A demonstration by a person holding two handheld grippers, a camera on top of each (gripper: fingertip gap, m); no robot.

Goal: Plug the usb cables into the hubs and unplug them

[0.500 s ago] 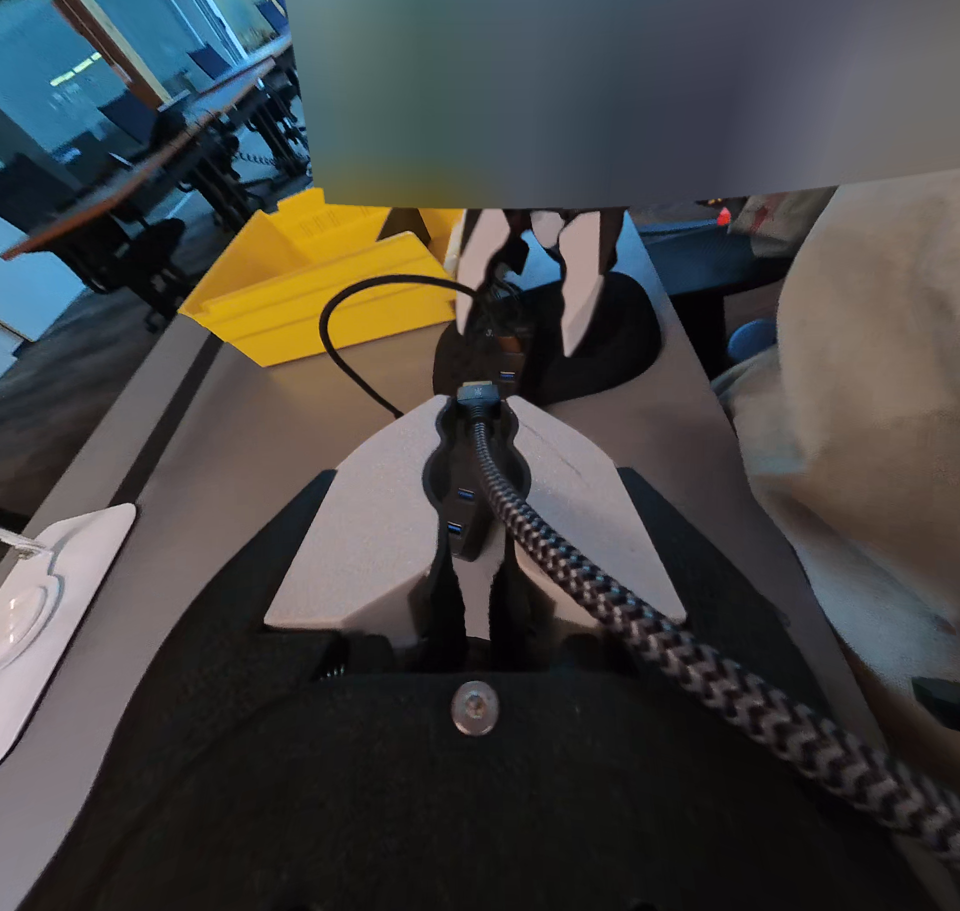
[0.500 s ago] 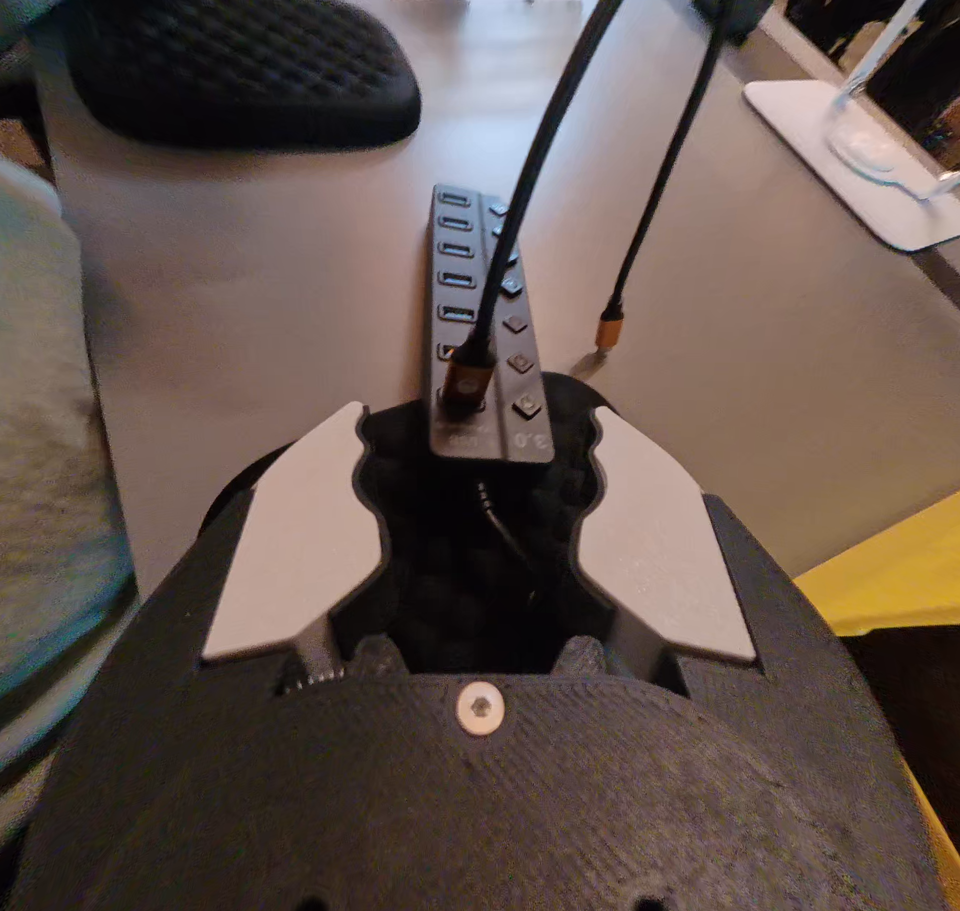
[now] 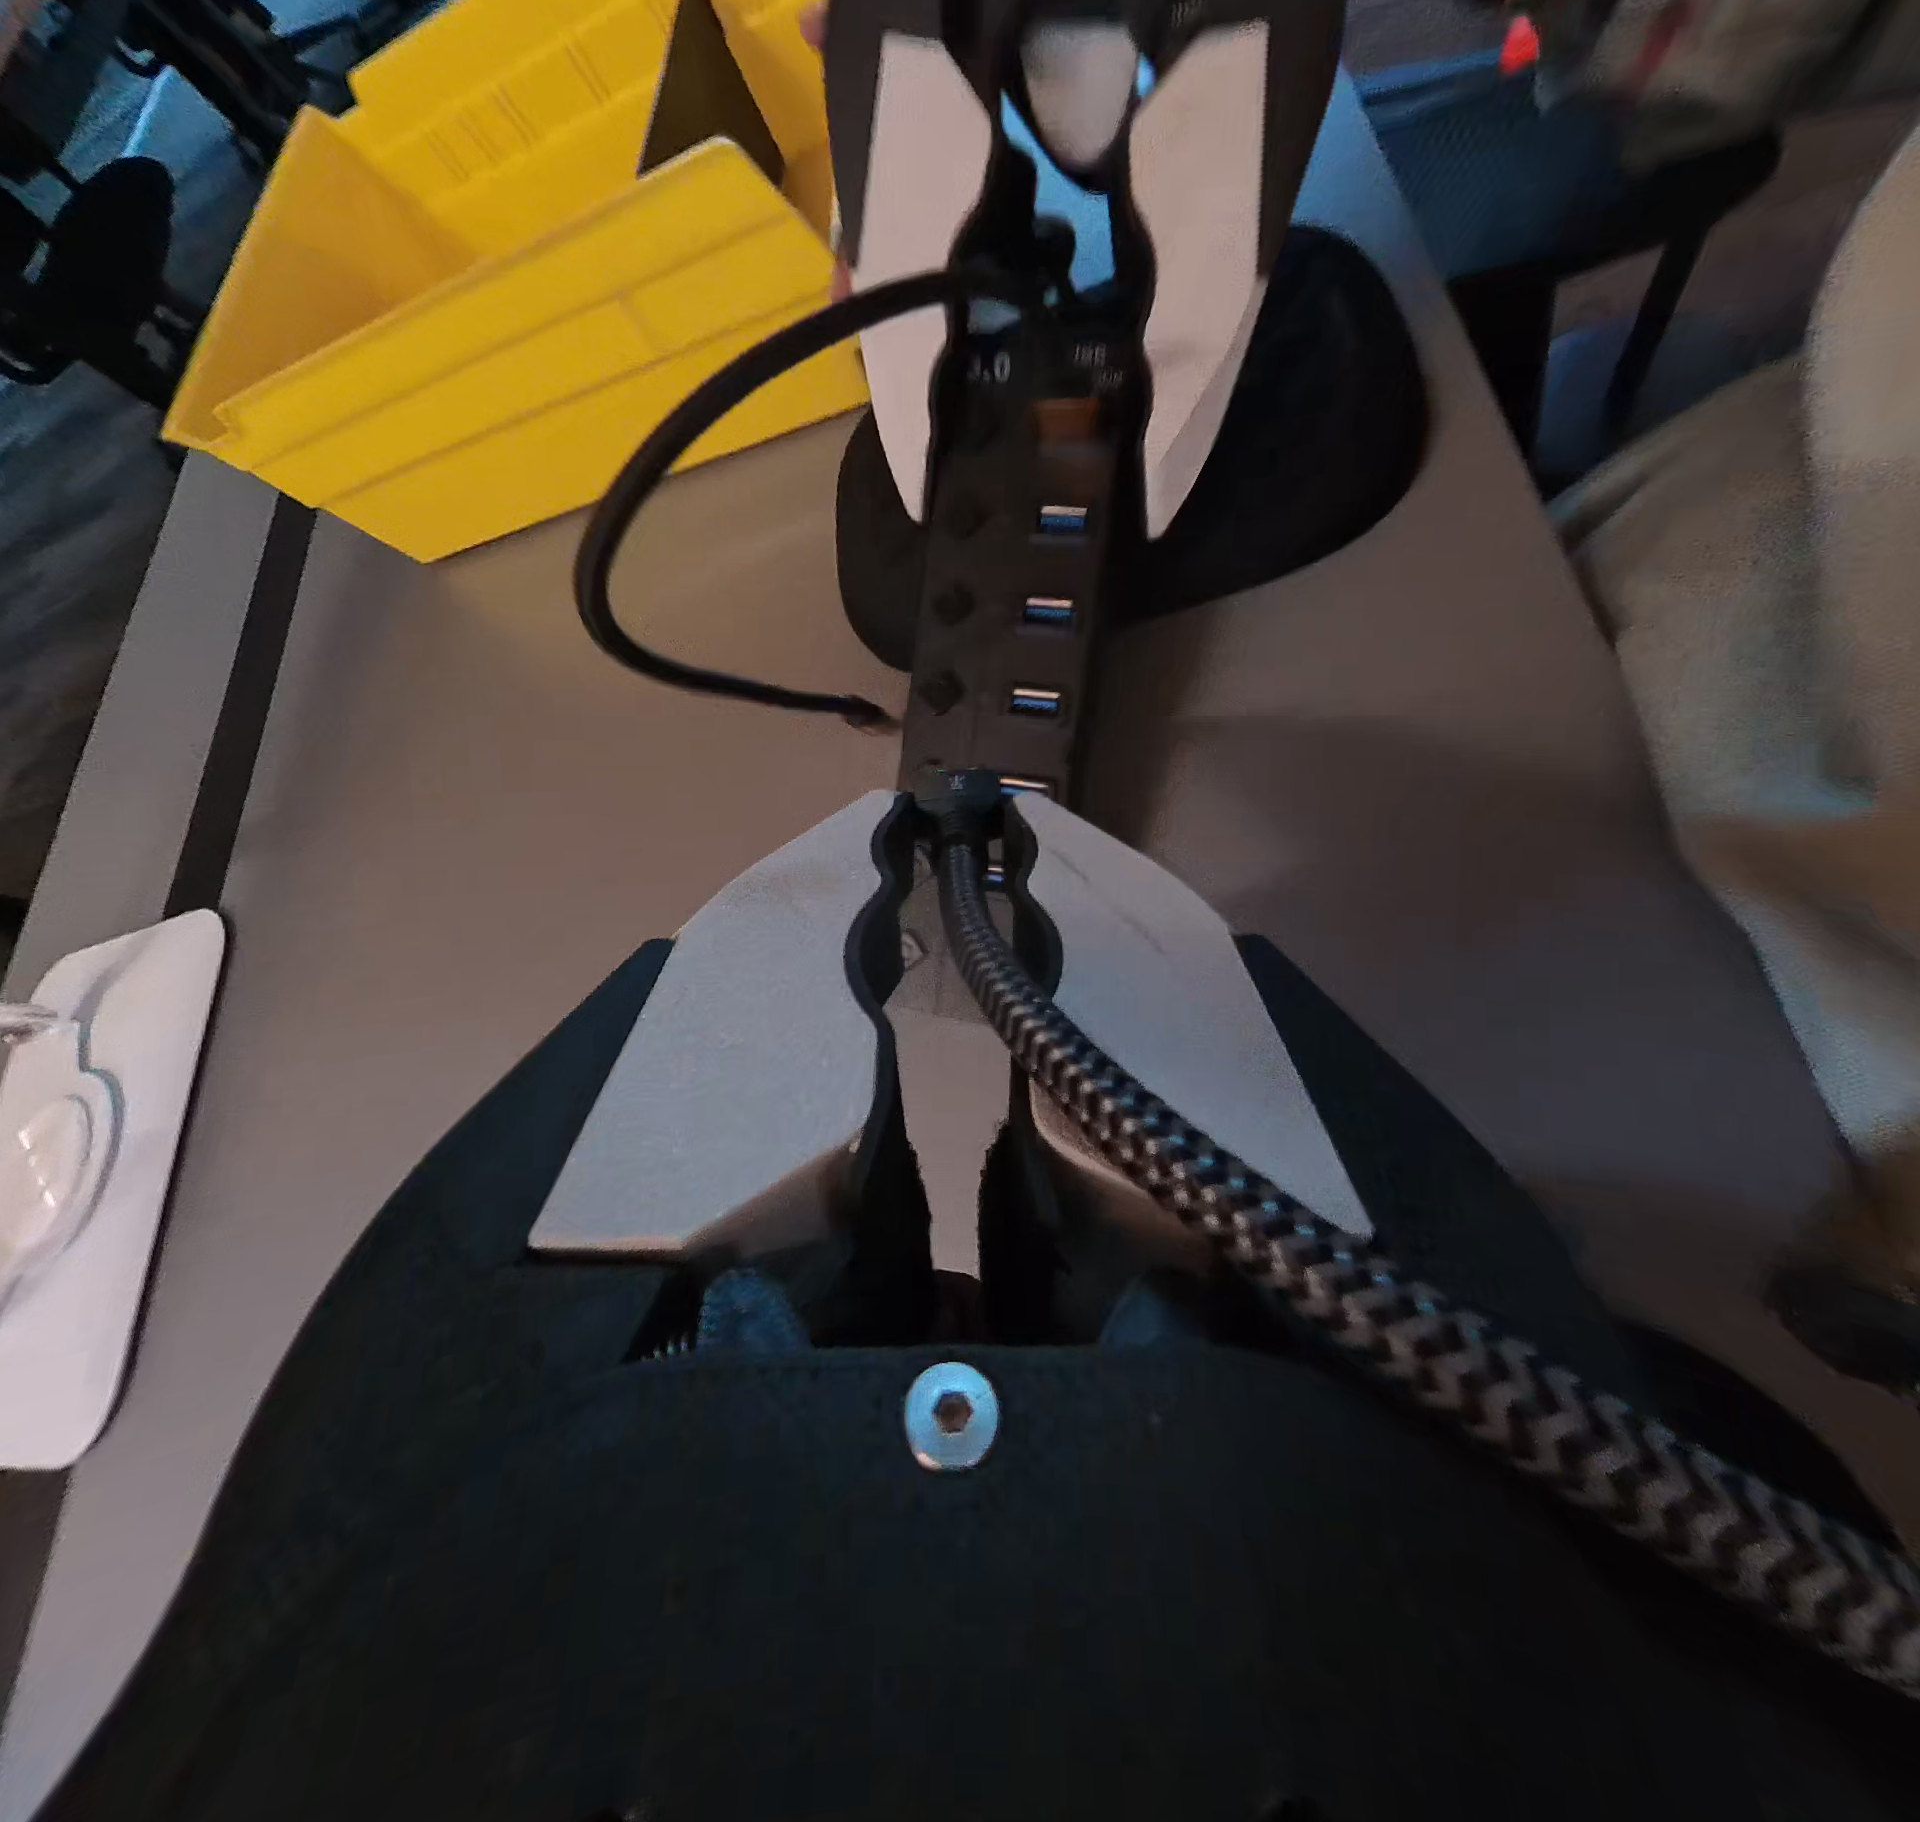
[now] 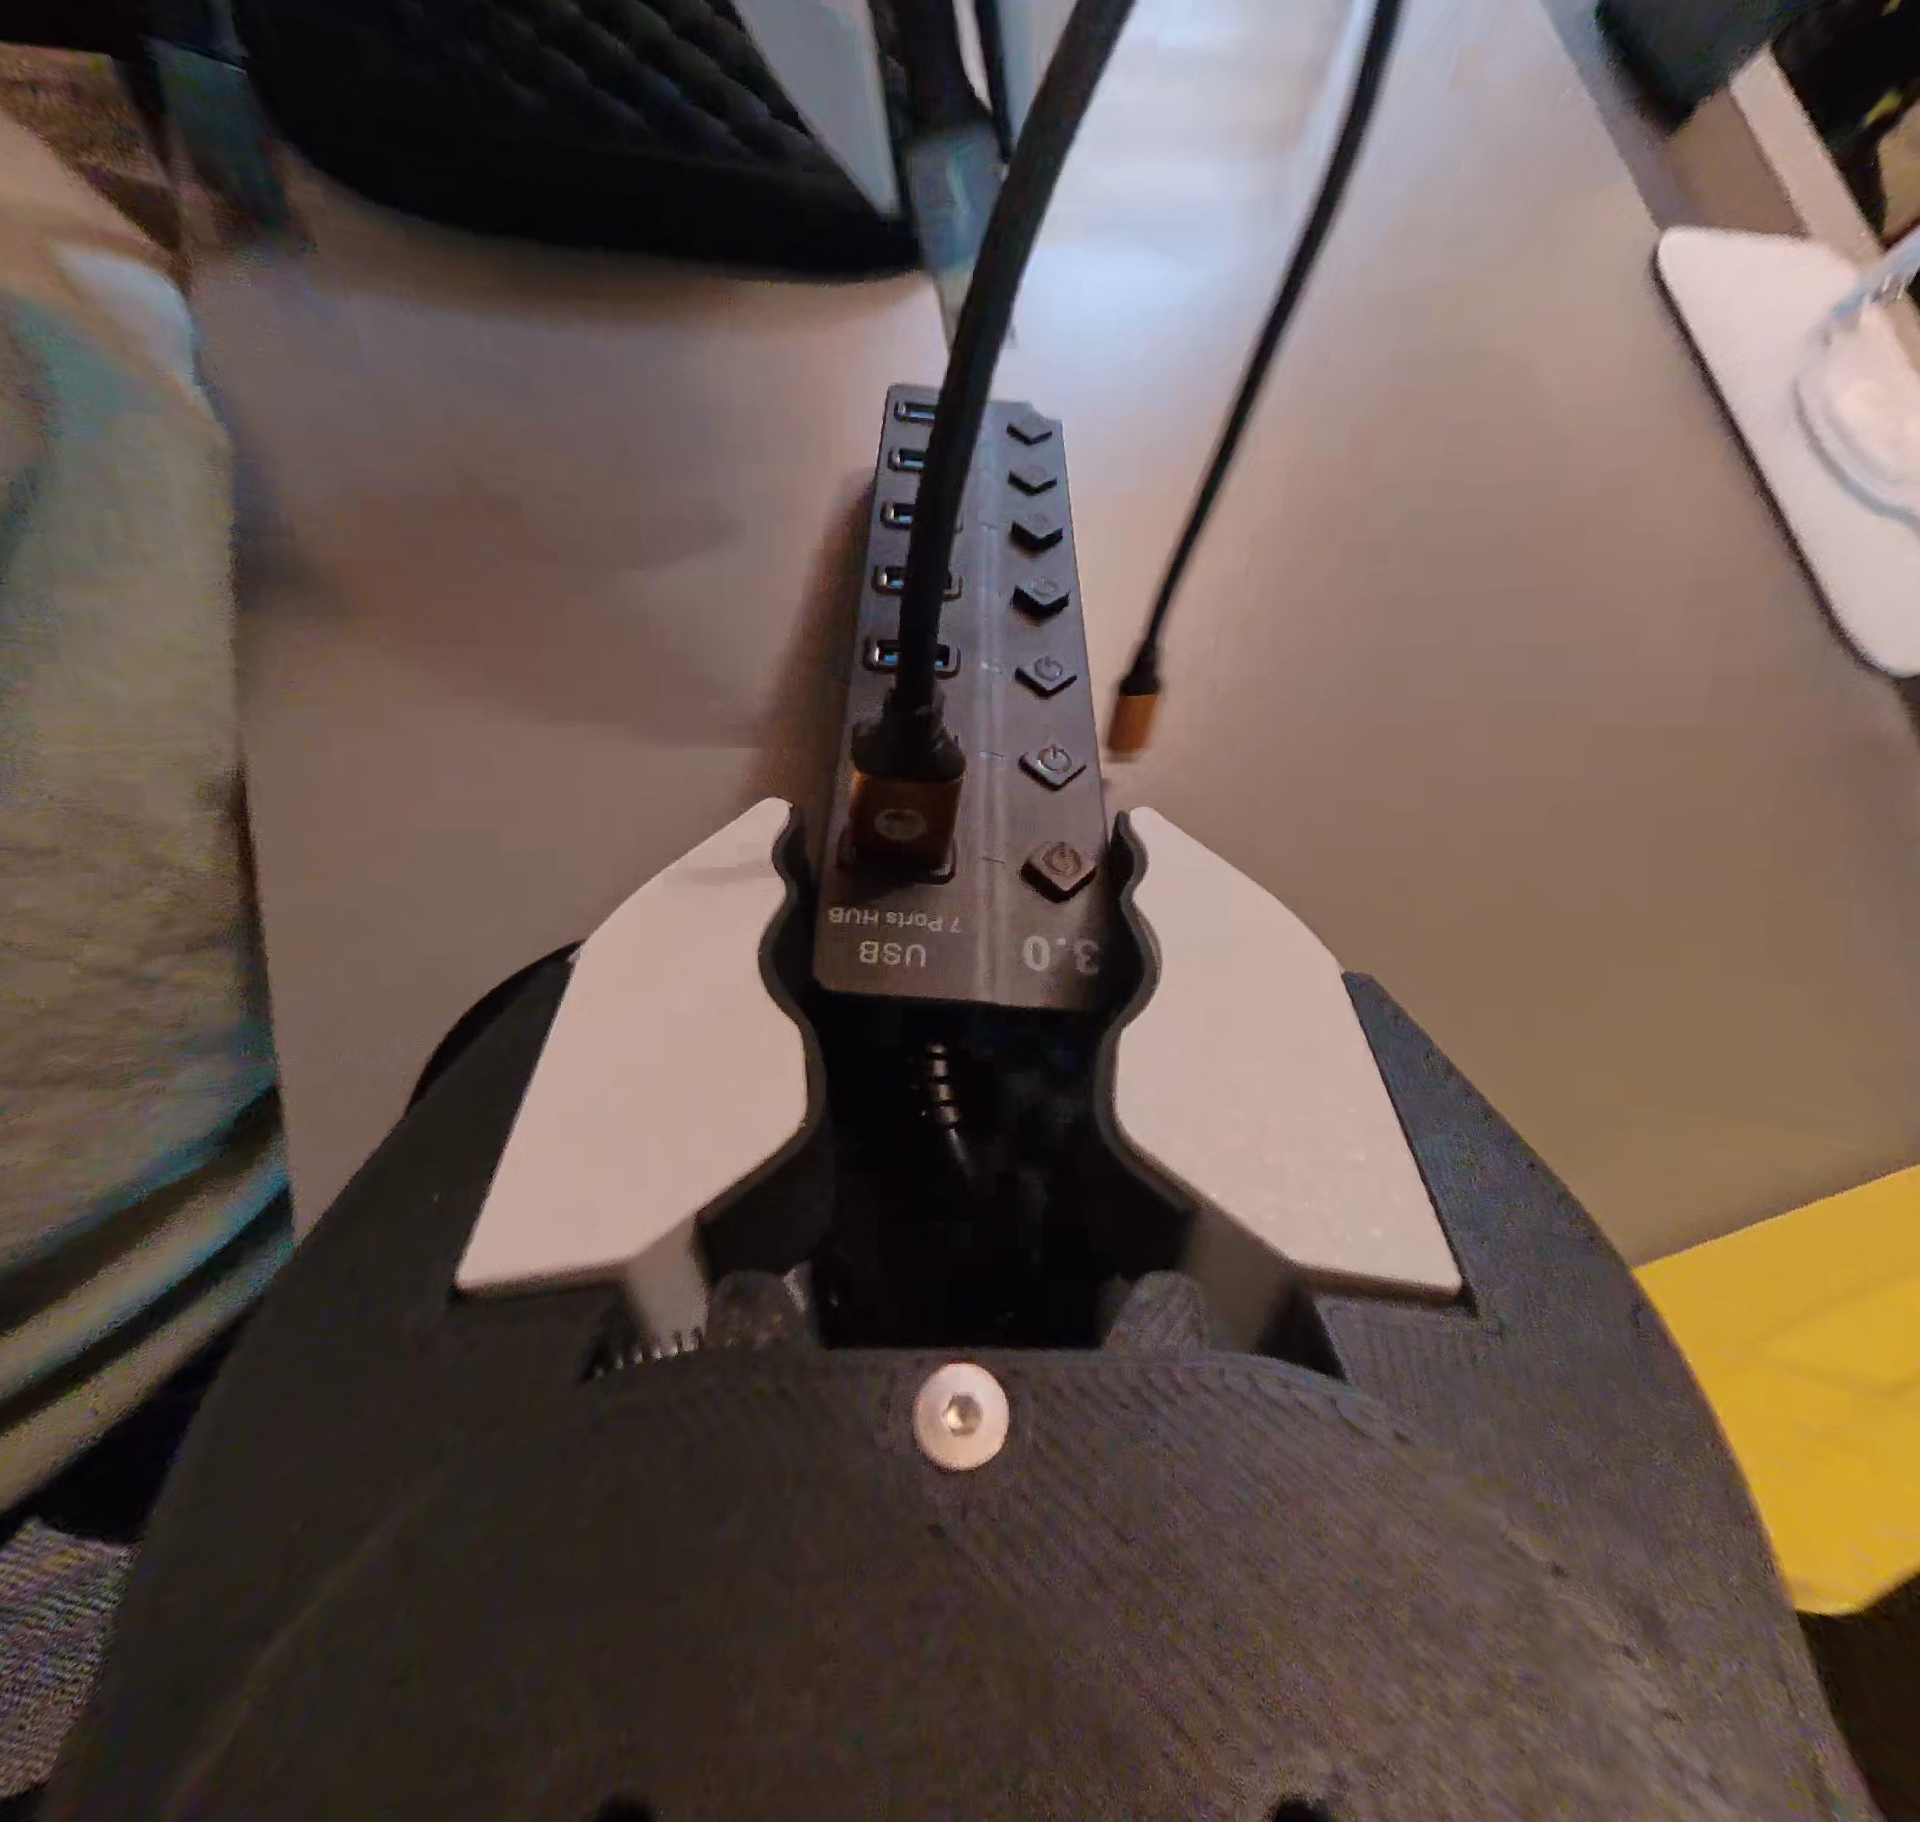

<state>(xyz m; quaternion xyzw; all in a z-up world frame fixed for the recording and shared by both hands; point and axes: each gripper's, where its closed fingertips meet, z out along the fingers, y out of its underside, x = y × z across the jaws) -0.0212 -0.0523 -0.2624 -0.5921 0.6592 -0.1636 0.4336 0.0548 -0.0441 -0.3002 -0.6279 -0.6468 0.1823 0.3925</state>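
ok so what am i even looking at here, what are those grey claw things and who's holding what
They are two hand-held grippers, each carrying its own camera looking along its fingers. The left gripper is shut on the plug of a braided cable, held at one end of a black USB hub on the grey table. The right gripper faces it from the other end, its fingers either side of the hub; whether they touch it is unclear. An orange-tipped cable is plugged in; another lies loose beside it.

The hub [image 4: 961, 733] is black; its ports [image 3: 1047, 613] are blue; one plug [image 4: 902, 816] is orange; the cable [image 3: 1247, 1180] has black and grey zigzags; the bin [image 3: 499, 318] is yellow.
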